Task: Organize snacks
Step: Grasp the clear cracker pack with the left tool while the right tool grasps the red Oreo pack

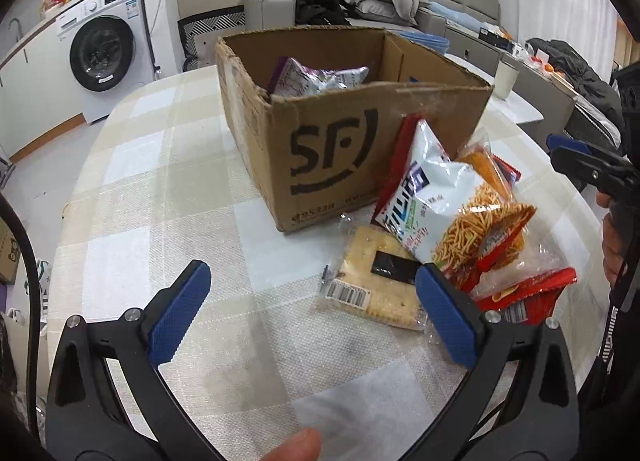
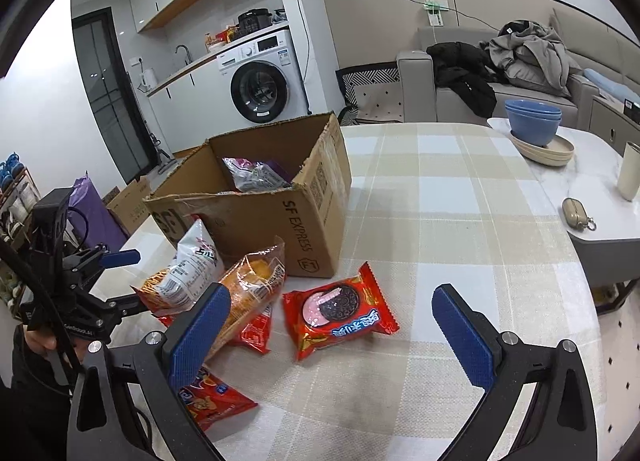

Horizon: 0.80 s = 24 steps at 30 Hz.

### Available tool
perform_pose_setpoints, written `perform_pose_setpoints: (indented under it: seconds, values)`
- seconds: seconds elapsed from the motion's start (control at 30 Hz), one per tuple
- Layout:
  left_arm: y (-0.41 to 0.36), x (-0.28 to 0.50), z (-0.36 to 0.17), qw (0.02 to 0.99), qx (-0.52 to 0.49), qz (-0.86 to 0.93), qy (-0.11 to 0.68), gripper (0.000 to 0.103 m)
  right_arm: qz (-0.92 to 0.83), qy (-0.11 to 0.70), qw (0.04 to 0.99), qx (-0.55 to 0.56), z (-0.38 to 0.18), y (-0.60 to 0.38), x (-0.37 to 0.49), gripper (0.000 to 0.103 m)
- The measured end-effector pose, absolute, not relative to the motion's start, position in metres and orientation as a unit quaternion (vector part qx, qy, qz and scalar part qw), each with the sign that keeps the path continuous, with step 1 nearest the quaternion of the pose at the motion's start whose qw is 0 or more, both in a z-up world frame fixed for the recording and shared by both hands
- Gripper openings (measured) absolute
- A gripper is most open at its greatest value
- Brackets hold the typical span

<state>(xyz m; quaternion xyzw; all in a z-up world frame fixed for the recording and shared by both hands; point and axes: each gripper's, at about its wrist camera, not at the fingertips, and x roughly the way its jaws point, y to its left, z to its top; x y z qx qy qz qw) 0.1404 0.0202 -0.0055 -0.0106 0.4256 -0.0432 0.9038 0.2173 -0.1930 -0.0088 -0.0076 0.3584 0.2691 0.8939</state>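
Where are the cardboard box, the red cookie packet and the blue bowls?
cardboard box [image 2: 256,221], right wrist view, its front wall.
red cookie packet [image 2: 340,311], right wrist view, the cookie picture.
blue bowls [image 2: 532,123], right wrist view, the outer side.

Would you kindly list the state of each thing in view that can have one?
Left gripper: jaws open, empty.
Right gripper: jaws open, empty.
Cardboard box: open, upright on the table.
Purple snack bag: already inside the box.
White noodle snack bag: sealed, leaning on the box.
Red cookie packet: sealed, flat on the tablecloth.
Cracker pack: sealed, lying flat.
Washing machine: door closed.
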Motion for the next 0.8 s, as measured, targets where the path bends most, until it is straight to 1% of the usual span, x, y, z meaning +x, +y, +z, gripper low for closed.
perform_pose_setpoints:
  seconds: [0.27,0.5,0.6,0.8]
  values:
    - [0.006,0.147,-0.022,0.892,0.004,-0.065,0.447,0.102,0.264,0.369,0.891,-0.017,-0.017,-0.192,0.222,0.103]
    - [-0.014,0.159,-0.031,0.886,0.03,-0.066,0.458,0.102,0.245,0.405,0.88,-0.03,-0.037,-0.189,0.234,0.103]
    - [-0.02,0.165,-0.035,0.884,0.04,-0.069,0.461,0.102,0.235,0.422,0.874,-0.054,-0.047,-0.184,0.238,0.102]
    - [-0.021,0.178,-0.041,0.881,0.023,-0.079,0.466,0.102,0.228,0.437,0.863,-0.106,-0.058,-0.168,0.243,0.102]
